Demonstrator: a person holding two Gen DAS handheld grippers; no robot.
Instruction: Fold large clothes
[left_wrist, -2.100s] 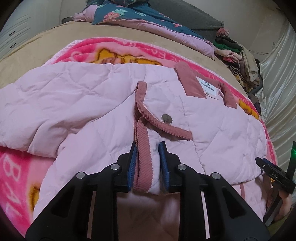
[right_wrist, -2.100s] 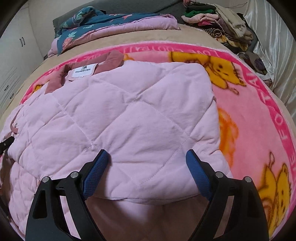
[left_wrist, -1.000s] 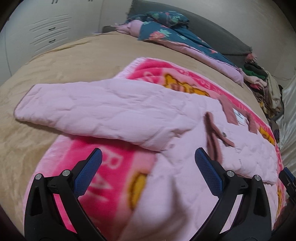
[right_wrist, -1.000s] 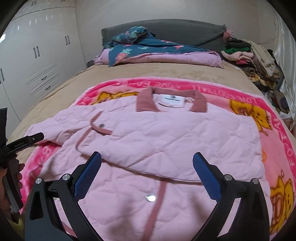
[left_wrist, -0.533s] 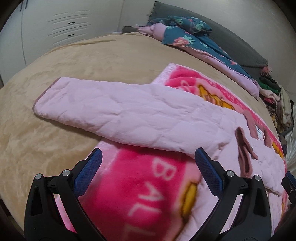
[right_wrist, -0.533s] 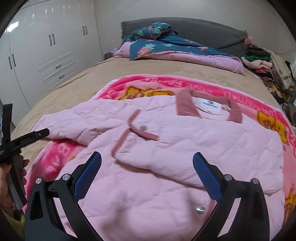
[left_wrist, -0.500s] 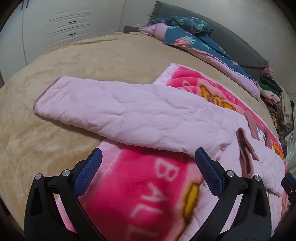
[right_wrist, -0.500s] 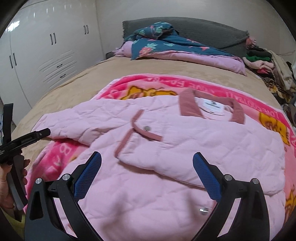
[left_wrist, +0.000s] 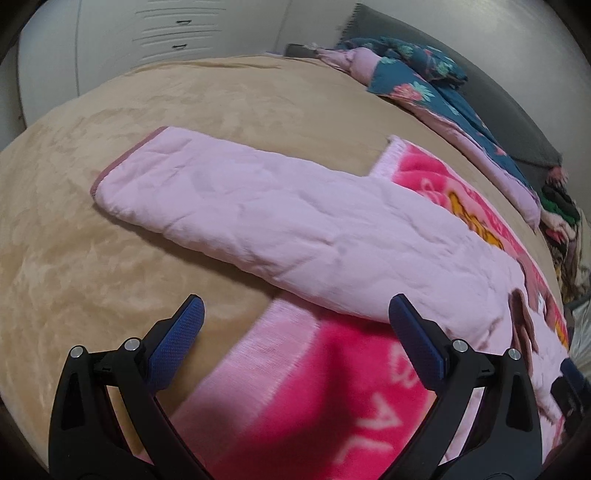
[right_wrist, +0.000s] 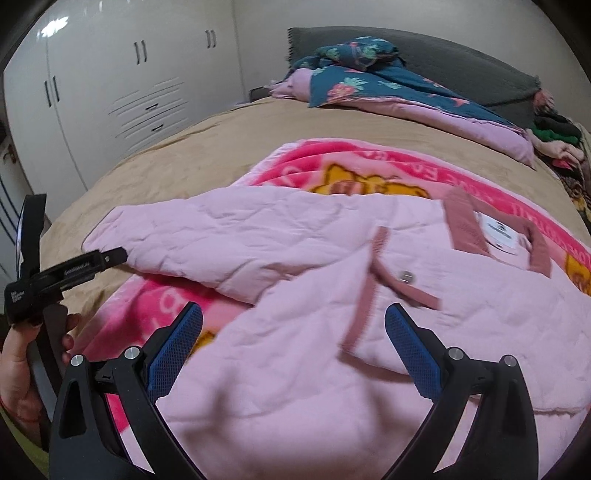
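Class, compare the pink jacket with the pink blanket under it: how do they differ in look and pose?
The jacket is pale, plain and quilted; the blanket is hot pink with letters and yellow cartoon figures. The jacket has dusty-rose trim and a snap; the blanket has a pale ribbed edge. The jacket's sleeve reaches past the blanket onto the tan bedspread. Both lie flat on the bed.
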